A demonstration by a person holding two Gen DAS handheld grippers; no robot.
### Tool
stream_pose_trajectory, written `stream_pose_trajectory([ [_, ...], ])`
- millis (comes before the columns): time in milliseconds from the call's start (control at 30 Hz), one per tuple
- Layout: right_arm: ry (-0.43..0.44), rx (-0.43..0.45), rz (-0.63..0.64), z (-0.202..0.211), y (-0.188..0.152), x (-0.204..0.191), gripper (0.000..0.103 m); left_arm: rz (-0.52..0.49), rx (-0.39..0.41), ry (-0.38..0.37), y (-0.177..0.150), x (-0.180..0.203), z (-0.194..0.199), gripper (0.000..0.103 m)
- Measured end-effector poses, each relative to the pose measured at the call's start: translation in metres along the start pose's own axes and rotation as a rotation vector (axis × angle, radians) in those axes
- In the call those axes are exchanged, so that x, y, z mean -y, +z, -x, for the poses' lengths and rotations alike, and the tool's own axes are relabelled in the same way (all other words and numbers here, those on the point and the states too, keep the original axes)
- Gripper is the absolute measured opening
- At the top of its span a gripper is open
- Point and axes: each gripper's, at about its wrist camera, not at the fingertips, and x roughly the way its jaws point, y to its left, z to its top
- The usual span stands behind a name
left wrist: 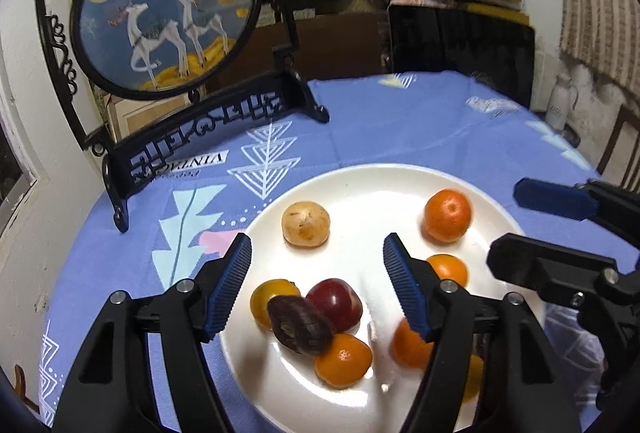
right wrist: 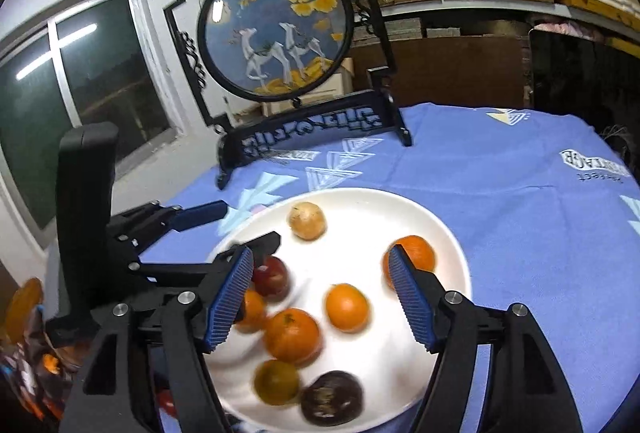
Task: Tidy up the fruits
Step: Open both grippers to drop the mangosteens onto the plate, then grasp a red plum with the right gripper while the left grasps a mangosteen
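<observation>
In the left wrist view, the left gripper's right finger (left wrist: 406, 293) hides part of two oranges: one (left wrist: 448, 268) toward the white plate's (left wrist: 360, 181) right rim, one (left wrist: 408, 345) motion-blurred toward the near rim. In the right wrist view, the near-rim fruit (right wrist: 331, 398) is smeared; a bag (right wrist: 28, 345) is cut off at the left edge.

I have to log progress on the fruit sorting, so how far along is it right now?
Done: several fruits already sit on the white plate, among them a tan fruit, a red apple and oranges such as this orange.
In hand: nothing; the left claw and right claw hover open over the plate.
Left: possibly more fruit beside the table's left edge, though that area is blurred.
</observation>
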Motion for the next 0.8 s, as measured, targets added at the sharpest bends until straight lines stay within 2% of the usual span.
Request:
stream_pose_trajectory([
  [67, 0.033, -0.002, 0.002, 0.012, -0.005, -0.008, 0.071, 0.030, 0.023, -0.025, -0.005, -0.010, 0.019, 0.075],
  [133, 0.036, -0.029, 0.022, 0.024, -0.015, -0.017, 0.073, 0.047, 0.027, -0.023, -0.014, -0.020, 0.034, 0.077],
  [200, 0.008, -0.074, 0.052, 0.039, -0.033, -0.026, 0.074, 0.053, 0.014, -0.011, -0.026, -0.031, 0.047, 0.077],
  [333, 0.009, -0.194, 0.077, 0.064, -0.082, -0.040, 0.074, 0.048, -0.031, 0.012, -0.053, -0.051, 0.069, 0.079],
  [433, -0.009, -0.268, 0.108, 0.070, -0.114, -0.053, 0.074, 0.028, -0.040, 0.018, -0.071, -0.056, 0.084, 0.081],
  [533, 0.014, -0.358, 0.124, 0.068, -0.148, -0.073, 0.074, -0.004, -0.055, 0.011, -0.088, -0.056, 0.100, 0.082],
  [733, 0.047, -0.365, 0.129, 0.060, -0.165, -0.100, 0.073, -0.106, -0.063, 0.011, -0.119, -0.051, 0.125, 0.085],
  [800, 0.033, -0.364, 0.128, 0.055, -0.164, -0.103, 0.063, -0.131, -0.074, 0.006, -0.127, -0.049, 0.128, 0.085],
])
